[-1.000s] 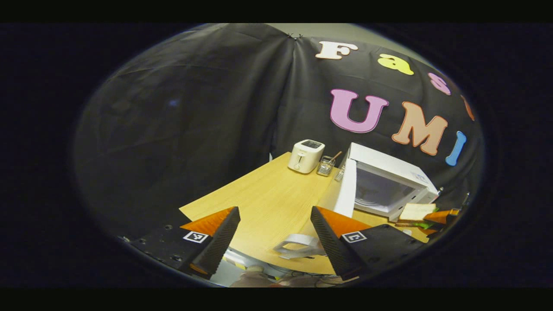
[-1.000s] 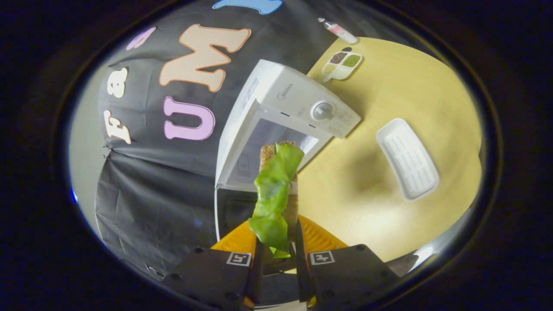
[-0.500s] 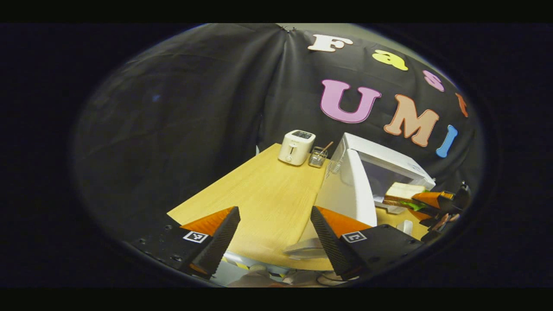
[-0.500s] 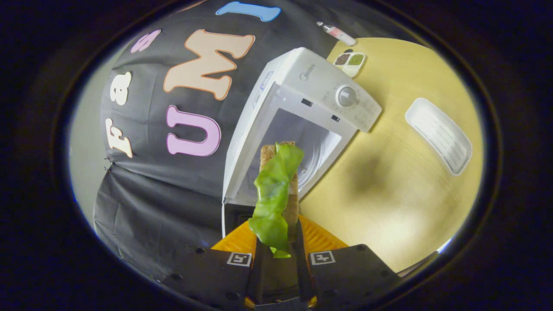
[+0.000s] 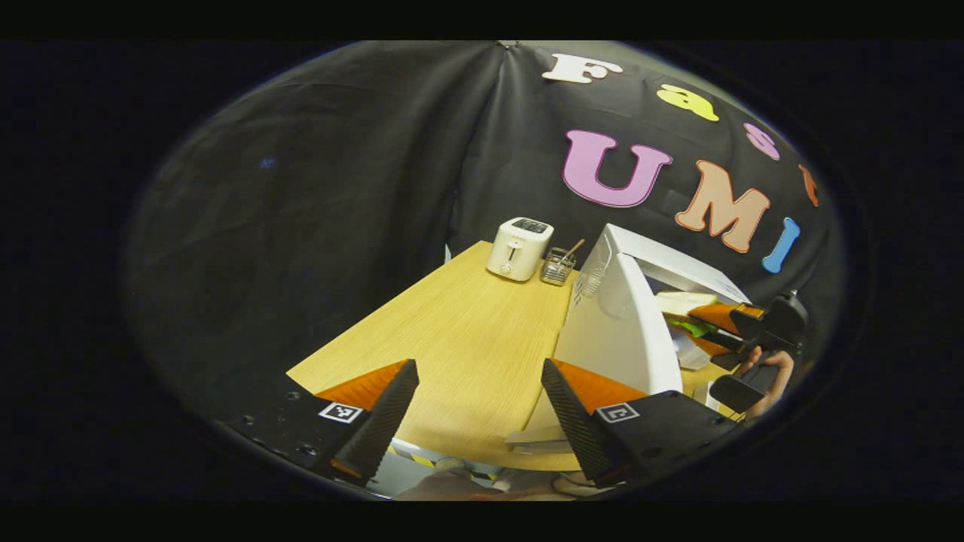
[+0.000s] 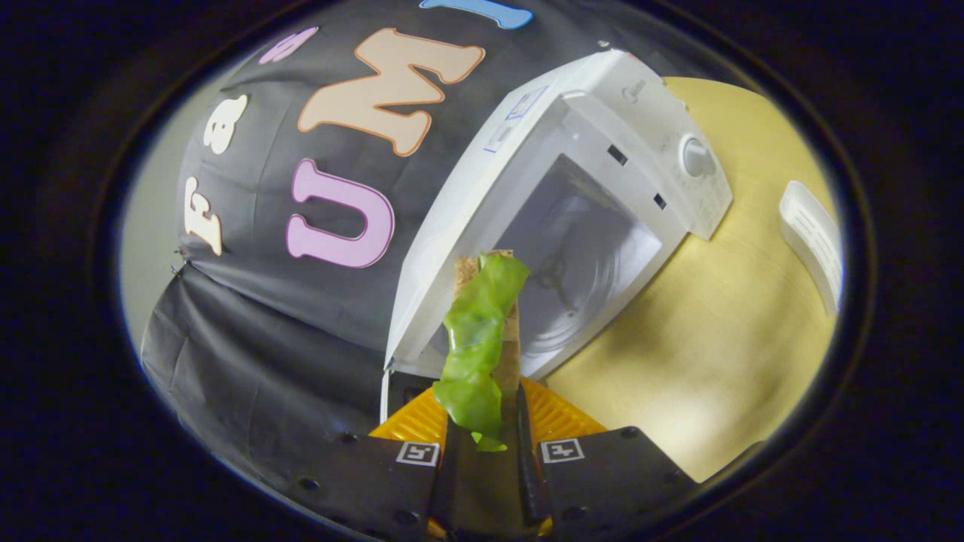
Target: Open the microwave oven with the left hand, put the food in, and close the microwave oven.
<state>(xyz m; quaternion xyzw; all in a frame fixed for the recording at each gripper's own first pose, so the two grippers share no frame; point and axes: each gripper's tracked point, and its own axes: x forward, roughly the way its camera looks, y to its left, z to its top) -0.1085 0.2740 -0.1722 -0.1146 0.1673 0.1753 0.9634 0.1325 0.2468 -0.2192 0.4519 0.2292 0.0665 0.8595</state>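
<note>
A: Sandwich (image 6: 482, 331) status?

B: Clamped between both fingers of the right gripper (image 6: 482, 444), lettuce edge up, now at the mouth of the microwave (image 6: 595, 218). Half a second ago it hung short of the opening; the cavity has since swelled in the right gripper view.

A: Door?

B: Door (image 5: 621, 331) swung wide, edge-on in the left gripper view, with the sandwich crossing behind it.

A: Left gripper (image 5: 480, 410)?

B: Jaws spread, holding nothing, hanging over the near table (image 5: 467, 331). Toaster (image 5: 519, 248) sits far back.

A: Meaning?

B: Opening looks done; insertion under way. Release, then closing, remain.
</note>
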